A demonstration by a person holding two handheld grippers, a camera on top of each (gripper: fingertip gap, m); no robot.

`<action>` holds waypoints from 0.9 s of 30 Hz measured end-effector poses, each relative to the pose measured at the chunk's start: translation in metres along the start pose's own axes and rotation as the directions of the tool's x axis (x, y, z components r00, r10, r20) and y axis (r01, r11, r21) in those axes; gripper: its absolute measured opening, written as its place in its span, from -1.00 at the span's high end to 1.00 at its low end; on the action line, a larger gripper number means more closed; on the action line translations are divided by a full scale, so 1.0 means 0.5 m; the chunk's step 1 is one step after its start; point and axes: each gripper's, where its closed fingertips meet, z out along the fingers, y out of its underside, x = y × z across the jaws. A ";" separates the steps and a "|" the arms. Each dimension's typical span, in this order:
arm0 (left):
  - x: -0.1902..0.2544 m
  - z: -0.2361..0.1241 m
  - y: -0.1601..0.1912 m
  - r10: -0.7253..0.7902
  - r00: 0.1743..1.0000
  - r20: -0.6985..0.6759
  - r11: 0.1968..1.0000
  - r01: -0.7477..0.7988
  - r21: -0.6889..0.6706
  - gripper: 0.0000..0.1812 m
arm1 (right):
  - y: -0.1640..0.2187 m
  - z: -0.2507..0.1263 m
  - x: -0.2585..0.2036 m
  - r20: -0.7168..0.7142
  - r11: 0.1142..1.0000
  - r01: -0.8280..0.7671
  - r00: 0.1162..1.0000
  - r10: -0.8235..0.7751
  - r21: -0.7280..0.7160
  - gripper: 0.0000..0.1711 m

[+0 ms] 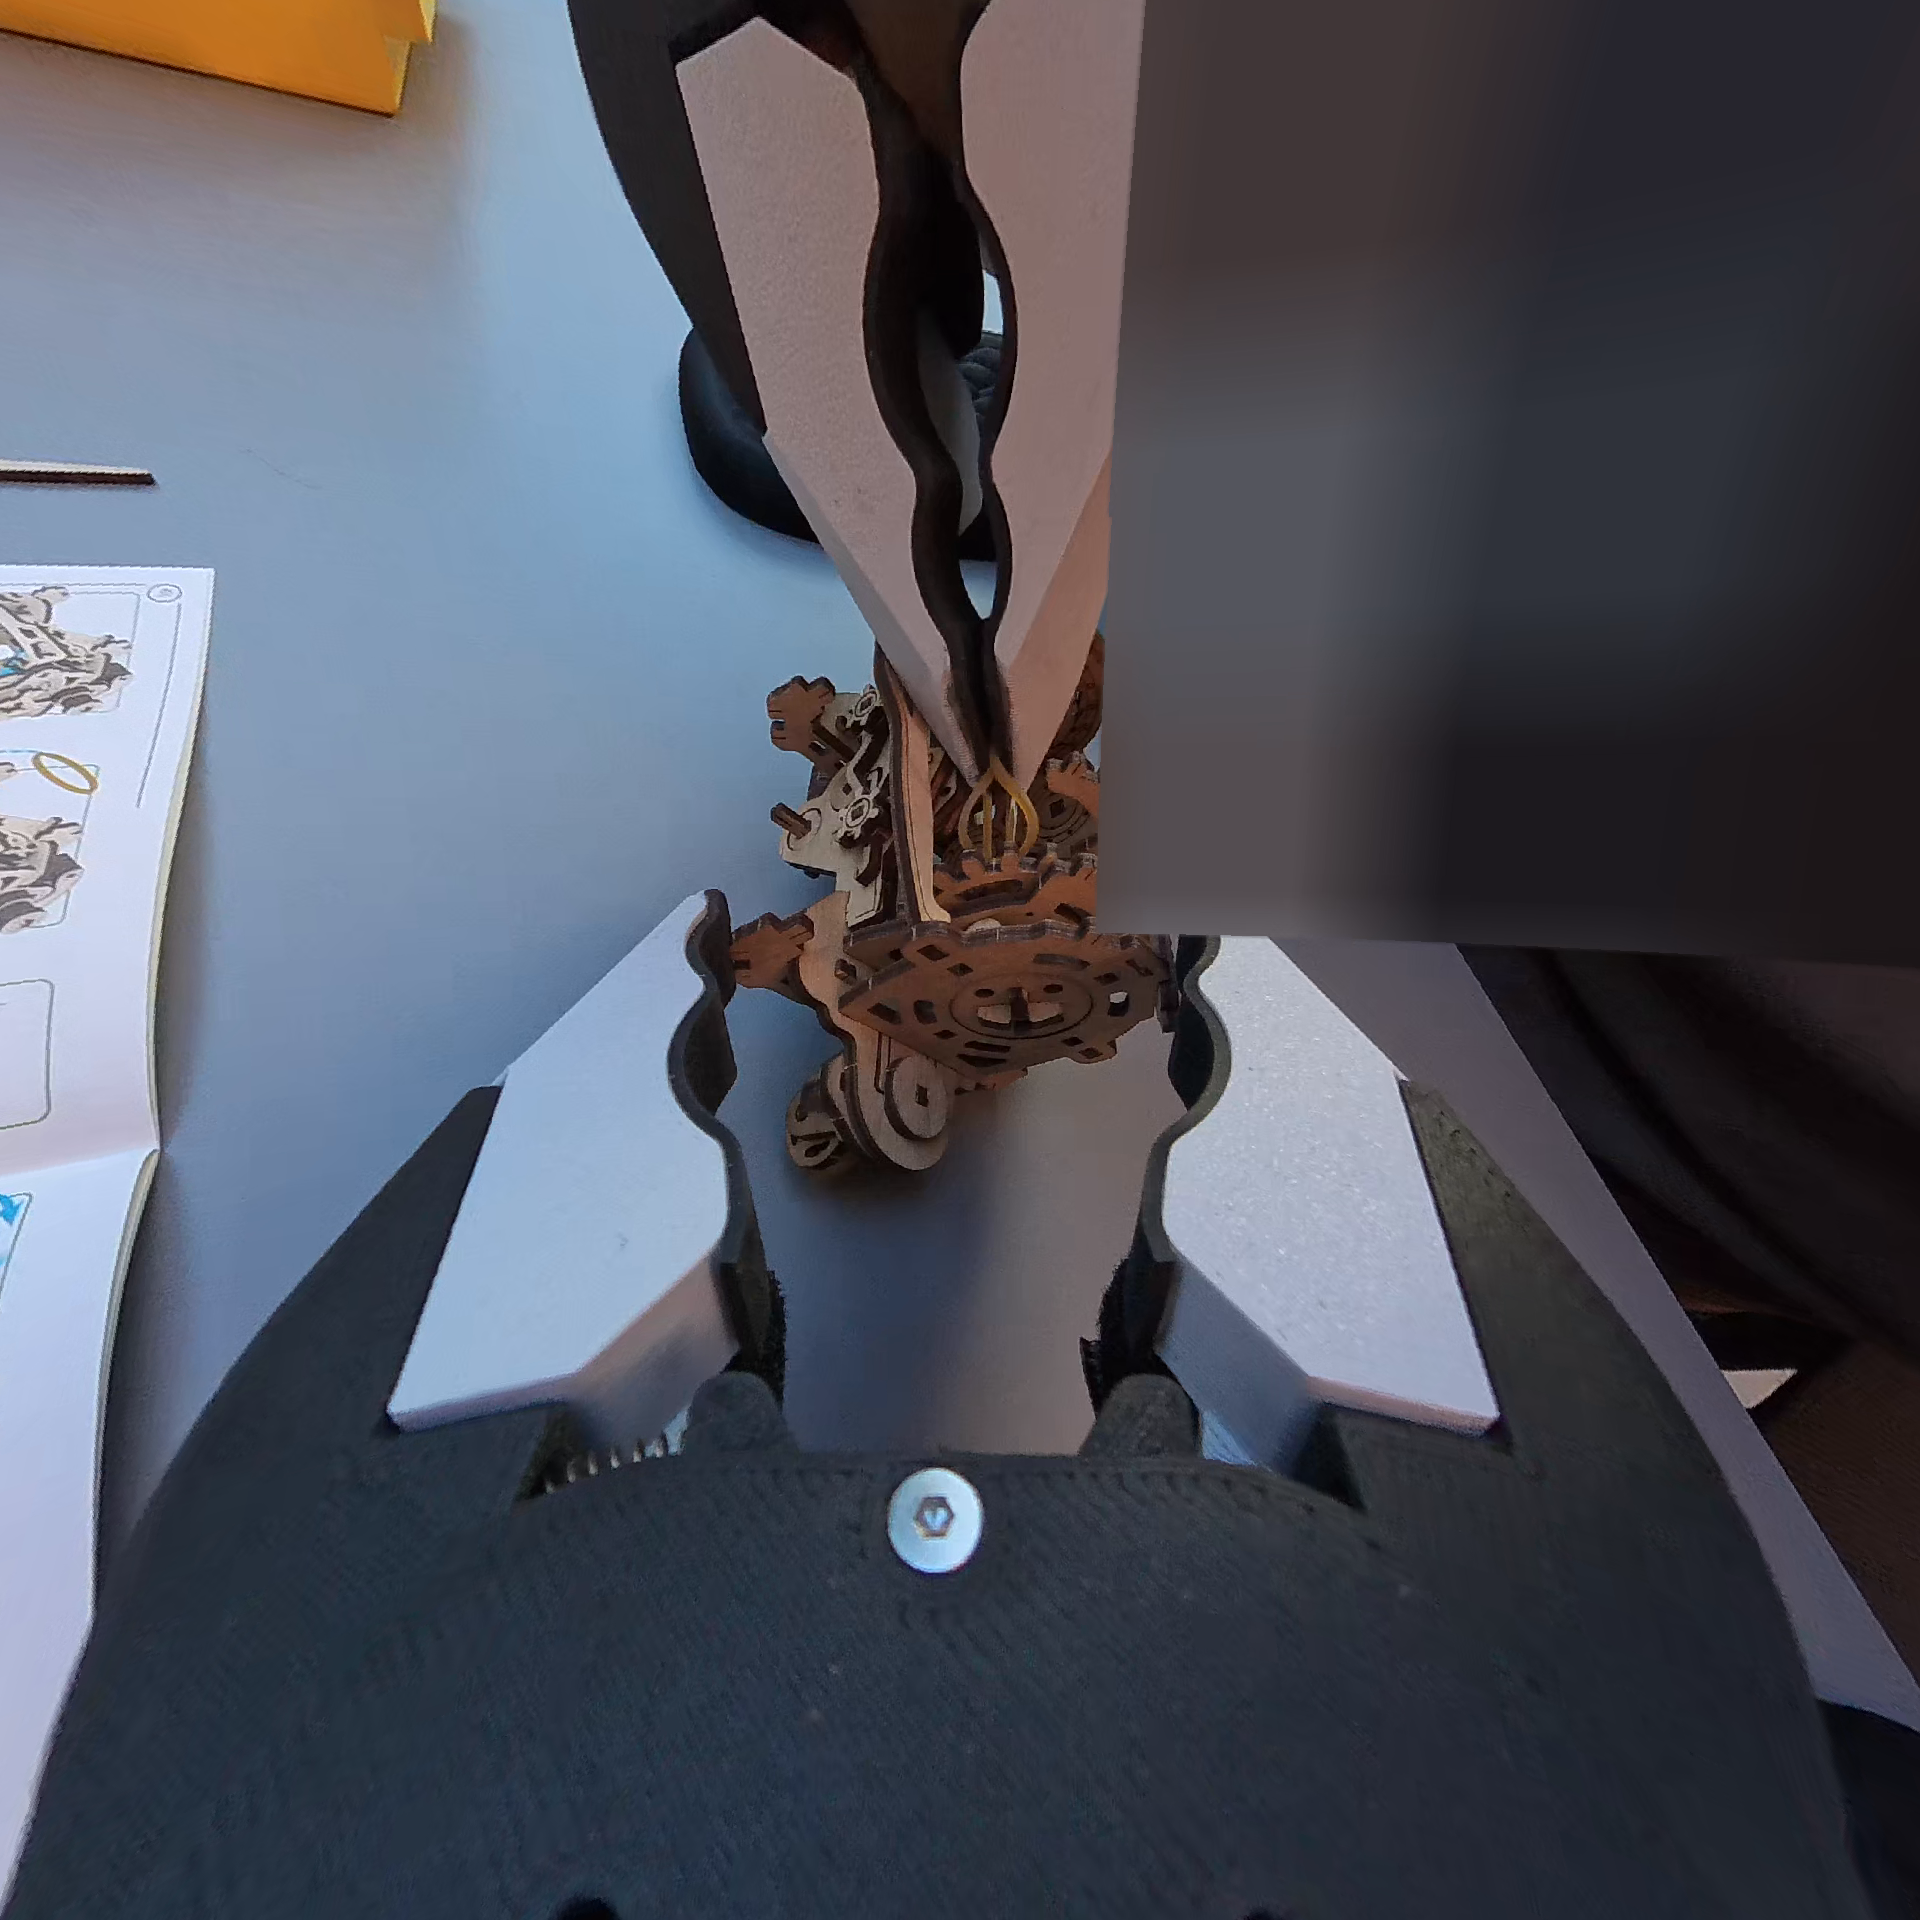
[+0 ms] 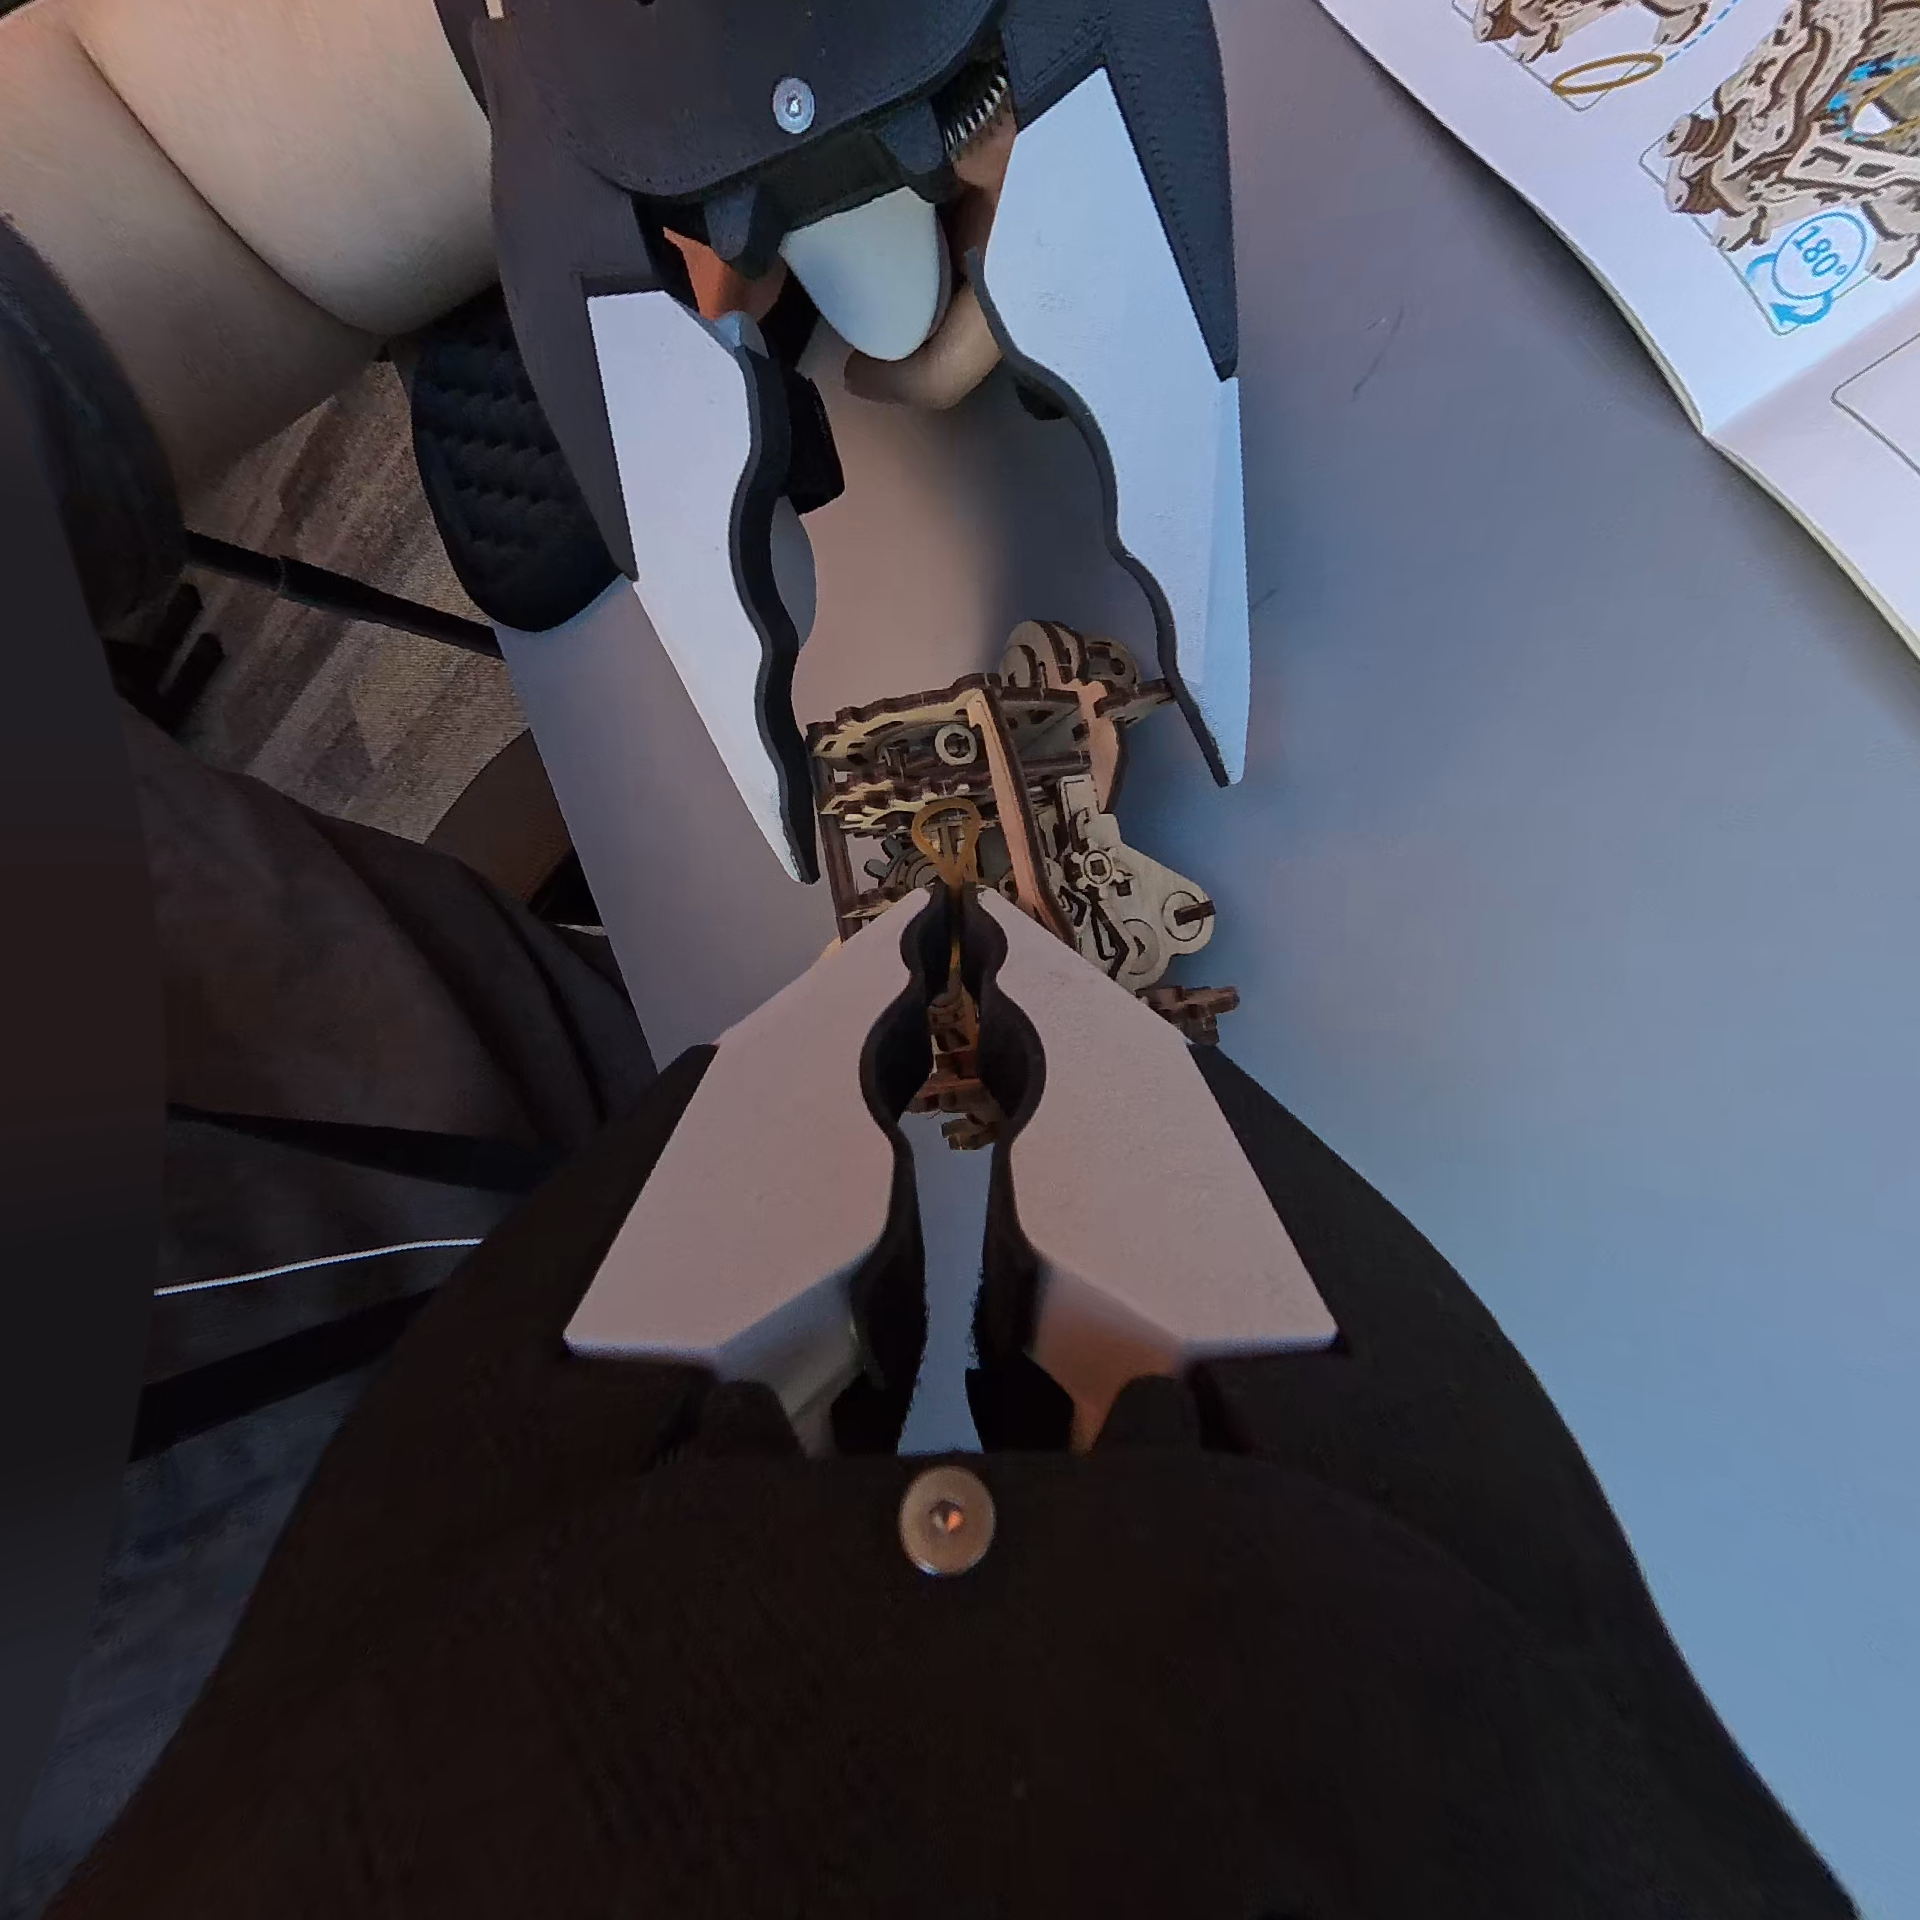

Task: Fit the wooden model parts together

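Observation:
A small wooden gear model [image 1: 987, 997] stands on the grey table [image 1: 364, 520]. My left gripper [image 1: 951, 956] is open, with one finger on each side of the model's base; I cannot tell whether they touch it. My right gripper [image 1: 982, 764] comes down from above, shut on a yellow rubber band [image 1: 997, 821] whose loop hangs over a part at the model's top. In the right wrist view my right gripper [image 2: 951, 894] pinches the band [image 2: 945, 831] over the model [image 2: 1039, 790]. The open left gripper [image 2: 1013, 816] reaches in from the far side.
An open instruction booklet [image 1: 83, 935] lies left of the model and shows in the right wrist view [image 2: 1714, 208]. A yellow box [image 1: 260, 52] and a thin dark strip [image 1: 73, 476] lie at the far left. The table edge [image 1: 1610, 1195] runs close on the right. Left and right tips are no more than a few centimetres apart.

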 end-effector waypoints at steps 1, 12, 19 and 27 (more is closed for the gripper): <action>0.000 0.000 0.000 0.000 1.000 0.003 1.000 0.000 0.001 0.07 | 0.001 0.001 0.000 -0.012 1.000 0.008 1.000 -0.008 0.000 1.00; 0.002 0.002 0.000 0.031 0.999 0.032 0.999 -0.030 -0.011 0.07 | 0.013 0.004 -0.004 -0.035 0.997 0.014 0.999 -0.017 -0.080 1.00; 0.002 0.002 0.000 0.037 0.998 0.042 0.999 -0.036 -0.013 0.07 | 0.013 0.006 -0.003 -0.064 0.994 0.027 0.997 -0.034 -0.103 1.00; 0.002 0.003 -0.001 0.057 0.996 0.069 0.998 -0.055 -0.022 0.07 | 0.017 0.005 -0.003 -0.102 0.978 0.019 0.994 -0.041 -0.208 1.00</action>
